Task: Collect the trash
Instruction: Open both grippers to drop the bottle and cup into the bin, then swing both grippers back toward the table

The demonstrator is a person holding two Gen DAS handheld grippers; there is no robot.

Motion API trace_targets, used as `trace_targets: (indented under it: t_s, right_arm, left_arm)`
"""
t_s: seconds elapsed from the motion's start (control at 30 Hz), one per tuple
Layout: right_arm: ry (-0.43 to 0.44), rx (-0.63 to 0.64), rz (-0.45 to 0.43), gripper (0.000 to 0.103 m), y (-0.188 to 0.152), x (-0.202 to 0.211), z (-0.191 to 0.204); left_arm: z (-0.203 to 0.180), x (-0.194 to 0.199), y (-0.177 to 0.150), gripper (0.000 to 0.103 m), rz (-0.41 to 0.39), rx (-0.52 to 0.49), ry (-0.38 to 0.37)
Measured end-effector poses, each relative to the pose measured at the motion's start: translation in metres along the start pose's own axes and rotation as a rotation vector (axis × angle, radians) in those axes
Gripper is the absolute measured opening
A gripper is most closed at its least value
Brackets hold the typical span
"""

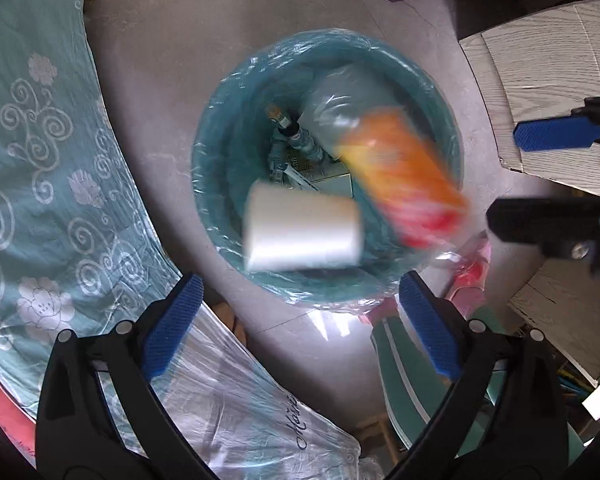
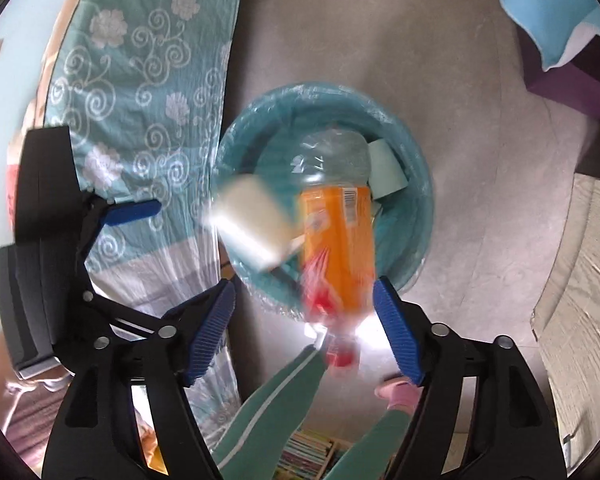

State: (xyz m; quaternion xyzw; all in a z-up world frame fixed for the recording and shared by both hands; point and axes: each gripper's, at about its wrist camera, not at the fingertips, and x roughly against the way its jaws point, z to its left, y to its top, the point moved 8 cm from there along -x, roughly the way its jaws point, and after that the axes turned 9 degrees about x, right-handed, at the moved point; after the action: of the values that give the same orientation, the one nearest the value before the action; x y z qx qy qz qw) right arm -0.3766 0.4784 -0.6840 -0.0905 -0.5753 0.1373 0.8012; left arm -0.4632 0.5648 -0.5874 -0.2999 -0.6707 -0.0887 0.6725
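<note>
A teal bin [image 1: 236, 92] lined with a clear bag stands on the floor below both grippers; it also shows in the right wrist view [image 2: 416, 168]. A white cup [image 1: 302, 232] and a plastic bottle with an orange label [image 1: 400, 168] are blurred in mid-air over the bin, touching no gripper. They show again as the cup [image 2: 252, 216] and the bottle [image 2: 336, 236]. My left gripper [image 1: 300, 324] is open and empty above the bin's near rim. My right gripper [image 2: 304, 332] is open and empty above the bottle. Several small trash items [image 1: 296, 152] lie in the bin.
A bed with a teal flowered cover [image 1: 32, 152] runs along the left, with a clear plastic bag [image 1: 236, 396] on its corner. Pale wood-grain boards [image 1: 540, 80] lie at the right. The person's green-trousered legs [image 2: 276, 408] and pink slippers [image 2: 396, 392] stand near the bin.
</note>
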Motion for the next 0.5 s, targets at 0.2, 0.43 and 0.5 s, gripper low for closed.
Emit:
trace_targets:
  t_s: [0.2, 0.43, 0.5]
  right_arm:
    - [-0.006, -0.014, -0.039, 0.074, 0.002, 0.018, -0.010]
    - [-0.012, -0.030, -0.062, 0.074, -0.011, 0.037, -0.023]
    - [-0.004, -0.040, -0.075, 0.074, -0.017, 0.042, -0.023]
  left_arm:
    - [-0.002, 0.004, 0.001, 0.096, -0.008, 0.003, -0.007]
    - [-0.007, 0.016, -0.001, 0.096, -0.022, 0.015, -0.035]
    - [-0.009, 0.021, -0.003, 0.096, -0.026, 0.009, -0.036]
